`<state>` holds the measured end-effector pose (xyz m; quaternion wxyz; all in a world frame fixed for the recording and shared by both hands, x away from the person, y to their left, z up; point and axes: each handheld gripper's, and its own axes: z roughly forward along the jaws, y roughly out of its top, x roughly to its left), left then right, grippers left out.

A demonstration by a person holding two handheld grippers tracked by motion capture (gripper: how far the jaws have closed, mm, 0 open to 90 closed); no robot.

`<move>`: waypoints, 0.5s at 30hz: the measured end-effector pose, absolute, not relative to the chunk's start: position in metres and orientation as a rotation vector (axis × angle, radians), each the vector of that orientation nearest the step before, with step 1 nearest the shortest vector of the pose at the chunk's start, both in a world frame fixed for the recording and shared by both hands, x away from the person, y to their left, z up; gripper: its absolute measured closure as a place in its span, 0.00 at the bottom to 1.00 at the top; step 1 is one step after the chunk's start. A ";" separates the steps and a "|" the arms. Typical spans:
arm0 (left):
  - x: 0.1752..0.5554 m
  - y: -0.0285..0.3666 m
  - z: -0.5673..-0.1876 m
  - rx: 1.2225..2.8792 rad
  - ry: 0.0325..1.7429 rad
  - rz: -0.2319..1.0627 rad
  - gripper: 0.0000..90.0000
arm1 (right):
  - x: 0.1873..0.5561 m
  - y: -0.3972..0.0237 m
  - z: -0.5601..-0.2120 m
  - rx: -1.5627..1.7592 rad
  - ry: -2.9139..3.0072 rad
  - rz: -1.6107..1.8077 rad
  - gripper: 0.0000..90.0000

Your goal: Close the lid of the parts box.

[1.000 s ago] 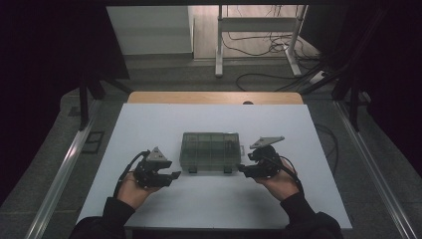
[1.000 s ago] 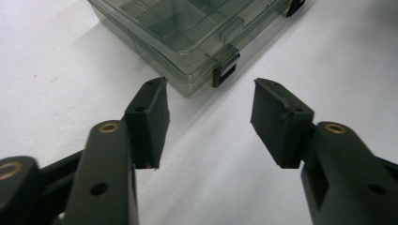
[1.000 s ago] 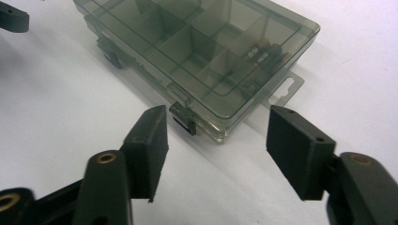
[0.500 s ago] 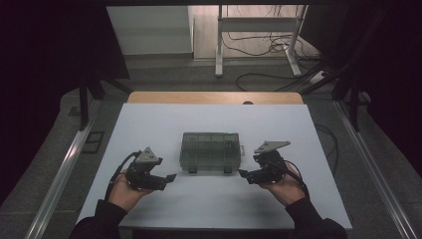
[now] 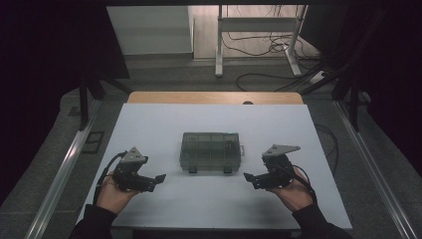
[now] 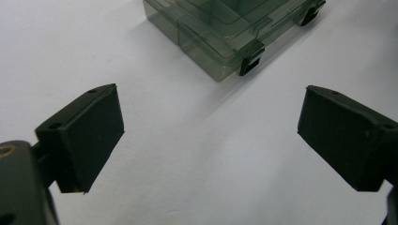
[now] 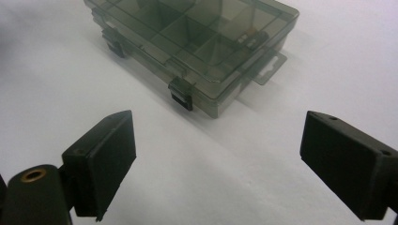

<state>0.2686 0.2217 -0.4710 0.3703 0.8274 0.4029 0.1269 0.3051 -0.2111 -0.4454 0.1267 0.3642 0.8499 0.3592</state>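
box (image 5: 211, 151): closed, flat at mid-table (image 5: 149, 124), both latches facing the near edge | left gripper (image 5: 158, 178): released, jaws just opened wide, nothing between, near-left of box, apart | right gripper (image 5: 247, 177): released, jaws just opened wide, nothing between, near-right of box, apart

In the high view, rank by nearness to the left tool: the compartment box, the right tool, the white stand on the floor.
1. compartment box, table centre, right of the left tool.
2. right tool, beyond the box, table's right.
3. white stand, on the floor past the table's far edge.
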 end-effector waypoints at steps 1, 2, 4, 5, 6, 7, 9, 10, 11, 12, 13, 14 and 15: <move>0.268 0.223 -0.471 2.120 1.036 0.331 0.08 | 0.304 -0.212 -0.445 1.067 2.472 1.040 0.09; 0.267 0.224 -0.470 2.119 1.039 0.333 0.07 | 0.303 -0.213 -0.446 1.061 2.468 1.034 0.08; 0.266 0.226 -0.470 2.121 1.042 0.341 0.06 | 0.301 -0.215 -0.446 1.066 2.462 1.031 0.07; 0.265 0.227 -0.470 2.120 1.046 0.345 0.05 | 0.300 -0.216 -0.446 1.067 2.461 1.035 0.07; 0.264 0.229 -0.470 2.119 1.050 0.350 0.05 | 0.299 -0.217 -0.446 1.069 2.458 1.035 0.06; 0.263 0.230 -0.469 2.117 1.053 0.354 0.05 | 0.298 -0.219 -0.446 1.067 2.455 1.032 0.06; 0.261 0.232 -0.469 2.112 1.057 0.366 0.04 | 0.296 -0.221 -0.446 1.075 2.447 1.036 0.05; 0.260 0.233 -0.468 2.110 1.059 0.372 0.03 | 0.295 -0.222 -0.445 1.074 2.445 1.035 0.04; 0.259 0.234 -0.468 2.109 1.061 0.378 0.03 | 0.294 -0.223 -0.445 1.076 2.441 1.038 0.04; 0.258 0.235 -0.468 2.105 1.062 0.381 0.03 | 0.293 -0.224 -0.445 1.081 2.435 1.042 0.04; 0.257 0.236 -0.467 2.103 1.063 0.386 0.02 | 0.292 -0.225 -0.445 1.080 2.434 1.042 0.03; 0.255 0.237 -0.467 2.100 1.064 0.388 0.02 | 0.291 -0.226 -0.445 1.080 2.430 1.045 0.03; 0.254 0.238 -0.467 2.098 1.064 0.391 0.02 | 0.290 -0.227 -0.445 1.080 2.431 1.045 0.03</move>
